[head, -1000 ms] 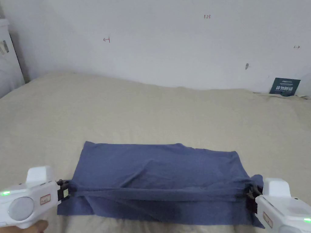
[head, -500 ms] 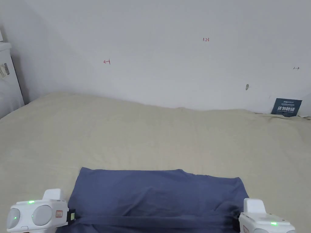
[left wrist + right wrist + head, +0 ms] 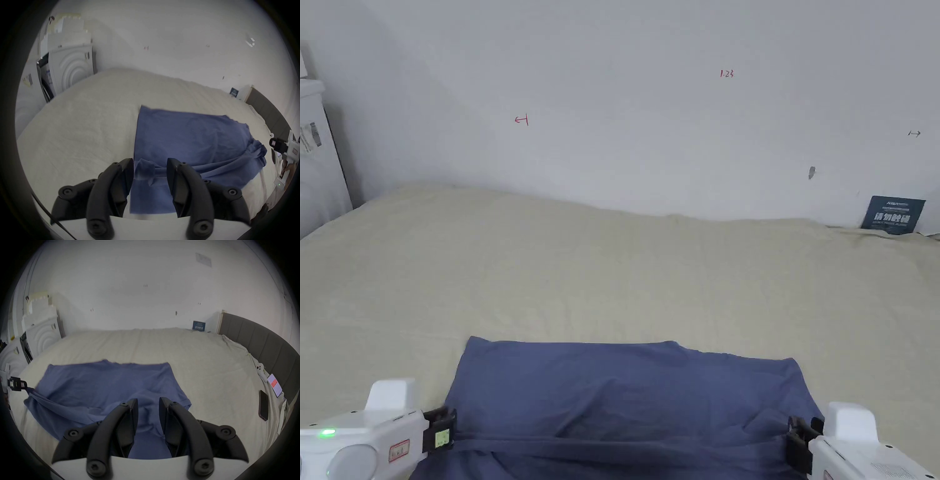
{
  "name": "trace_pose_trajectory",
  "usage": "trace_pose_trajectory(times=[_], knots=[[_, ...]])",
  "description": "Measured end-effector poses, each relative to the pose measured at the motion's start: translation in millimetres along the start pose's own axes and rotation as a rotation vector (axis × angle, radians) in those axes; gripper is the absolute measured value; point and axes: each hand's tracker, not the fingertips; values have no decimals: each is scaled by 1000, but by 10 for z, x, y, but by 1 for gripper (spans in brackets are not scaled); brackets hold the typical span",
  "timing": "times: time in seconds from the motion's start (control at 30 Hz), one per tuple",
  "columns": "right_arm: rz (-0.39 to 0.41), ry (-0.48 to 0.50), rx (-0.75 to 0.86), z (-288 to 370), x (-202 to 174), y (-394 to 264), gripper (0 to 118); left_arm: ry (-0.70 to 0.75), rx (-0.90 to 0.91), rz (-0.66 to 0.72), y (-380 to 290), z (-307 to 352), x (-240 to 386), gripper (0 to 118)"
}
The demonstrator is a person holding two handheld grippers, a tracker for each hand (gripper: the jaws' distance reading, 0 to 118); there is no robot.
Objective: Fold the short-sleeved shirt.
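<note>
The blue short-sleeved shirt [image 3: 625,400] is spread on the beige bed cover [image 3: 600,262], close to the near edge of the bed, with its far edge lying flat. A near fold of the cloth is stretched as a taut band between the 2 grippers. The left gripper [image 3: 150,168] is seen at the shirt's left end; its jaws stand partly apart, and a bunch of cloth is seen between them, but it cannot be told if both jaws press on it. The right gripper [image 3: 148,408] is at the shirt's right end; its jaws are narrowly apart with cloth between them, and the grip cannot be told either. A dark phone [image 3: 263,404] is seen lying near the grey headboard [image 3: 259,337]
</note>
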Motion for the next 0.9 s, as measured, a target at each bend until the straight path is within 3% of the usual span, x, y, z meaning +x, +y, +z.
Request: trace_pose_trajectory(times=[0.2, 0.27, 0.33, 0.37, 0.4, 0.47, 0.5, 0.77, 0.9], knots=[[2, -8, 113, 547, -181, -124, 27, 46, 174, -64, -195, 556, 155, 46], [12, -16, 125, 697, -240, -193, 11, 65, 211, -70, -313, 629, 137, 42], [17, -9, 139, 824, -288, -265, 7, 76, 223, -81, -425, 710, 154, 41], [31, -12, 153, 893, -321, -308, 3, 80, 225, -84, -482, 758, 180, 37], [48, -21, 156, 948, -350, -339, 3, 76, 230, -88, -556, 748, 154, 22], [68, -20, 155, 1039, -386, -404, 1, 79, 233, -112, -671, 773, 171, 3], [68, -32, 162, 1086, -406, -437, 1, 83, 227, -129, -723, 782, 184, 0], [87, -51, 162, 1295, -478, -558, 1, 33, 159, -64, -923, 779, 191, 0], [89, -45, 153, 1284, -478, -563, 1, 5, 82, 60, -755, 527, -7, 0]])
